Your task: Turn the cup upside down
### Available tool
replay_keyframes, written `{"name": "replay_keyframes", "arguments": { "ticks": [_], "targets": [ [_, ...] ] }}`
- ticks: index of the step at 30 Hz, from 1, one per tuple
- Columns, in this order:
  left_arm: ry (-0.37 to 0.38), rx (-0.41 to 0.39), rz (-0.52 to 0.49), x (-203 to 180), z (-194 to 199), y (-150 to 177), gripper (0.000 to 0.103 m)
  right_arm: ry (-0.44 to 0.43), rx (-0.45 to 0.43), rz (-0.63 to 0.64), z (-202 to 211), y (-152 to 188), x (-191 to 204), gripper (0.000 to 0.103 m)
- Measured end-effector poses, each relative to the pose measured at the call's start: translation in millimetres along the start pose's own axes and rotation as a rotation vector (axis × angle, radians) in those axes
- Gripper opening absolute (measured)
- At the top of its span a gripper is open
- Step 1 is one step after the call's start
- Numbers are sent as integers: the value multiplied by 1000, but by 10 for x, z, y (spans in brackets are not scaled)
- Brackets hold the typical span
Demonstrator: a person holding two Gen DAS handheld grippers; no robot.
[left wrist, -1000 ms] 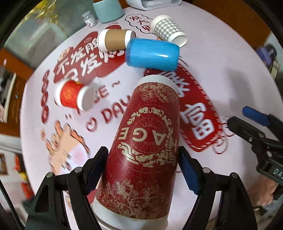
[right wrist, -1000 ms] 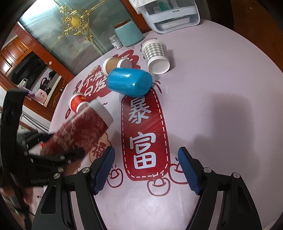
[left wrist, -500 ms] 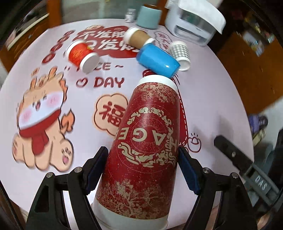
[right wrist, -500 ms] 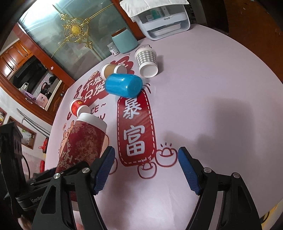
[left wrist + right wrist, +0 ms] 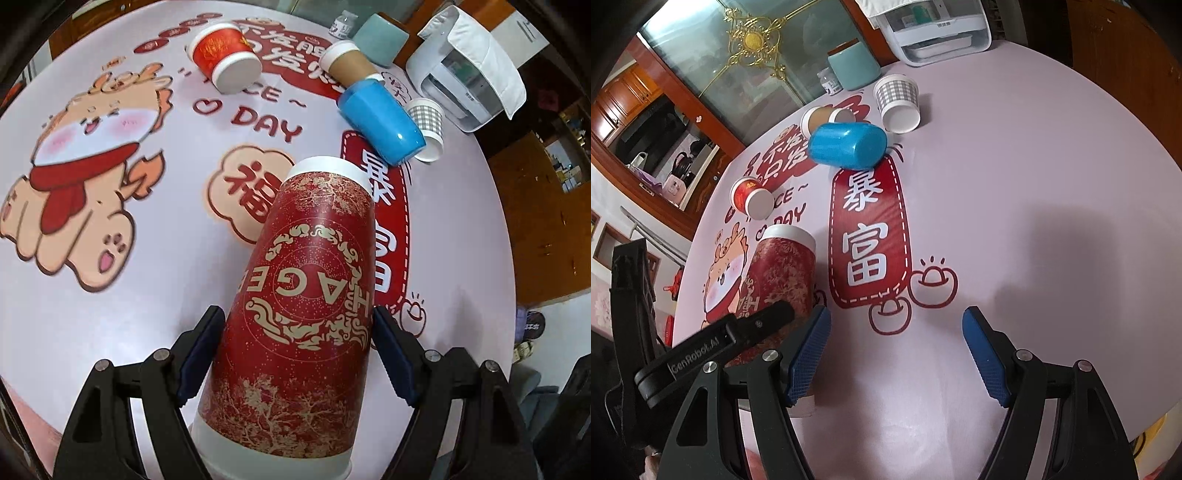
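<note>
My left gripper (image 5: 297,354) is shut on a tall dark red paper cup with gold print (image 5: 306,295). The cup's narrow base points away from me and its wide white rim is toward the camera, near the table's front edge. In the right wrist view the same cup (image 5: 779,273) stands base up at the left, with the left gripper's finger (image 5: 738,332) across it. My right gripper (image 5: 895,354) is open and empty above the tablecloth, to the right of the cup.
On the printed round tablecloth (image 5: 110,295) lie a blue cup (image 5: 380,123), a brown cup (image 5: 351,64), a small red cup (image 5: 225,55) and a checked cup (image 5: 428,123). A teal jar (image 5: 853,66) and a white appliance (image 5: 938,29) stand at the far edge.
My left gripper has swung the red cup from tilted over the table centre toward the near left and brought it base up. The right gripper has stayed open.
</note>
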State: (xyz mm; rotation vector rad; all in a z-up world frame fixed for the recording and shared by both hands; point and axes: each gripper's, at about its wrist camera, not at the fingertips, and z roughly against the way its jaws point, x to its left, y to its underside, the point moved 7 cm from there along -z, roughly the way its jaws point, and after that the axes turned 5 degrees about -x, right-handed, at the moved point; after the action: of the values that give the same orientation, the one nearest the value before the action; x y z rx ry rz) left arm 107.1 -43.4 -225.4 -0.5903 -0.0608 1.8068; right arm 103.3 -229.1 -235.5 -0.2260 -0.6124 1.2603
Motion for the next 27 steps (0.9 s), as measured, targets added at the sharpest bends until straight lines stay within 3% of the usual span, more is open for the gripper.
{"name": "replay_keyframes", "arguments": {
  "ticks": [16, 27],
  "targets": [
    [41, 77, -45, -90, -106, 14, 85, 5, 24, -8, -54, 27, -24, 75],
    [69, 83, -80, -94, 78, -33, 85, -9, 18, -15, -18, -7, -7, 75]
  ]
}}
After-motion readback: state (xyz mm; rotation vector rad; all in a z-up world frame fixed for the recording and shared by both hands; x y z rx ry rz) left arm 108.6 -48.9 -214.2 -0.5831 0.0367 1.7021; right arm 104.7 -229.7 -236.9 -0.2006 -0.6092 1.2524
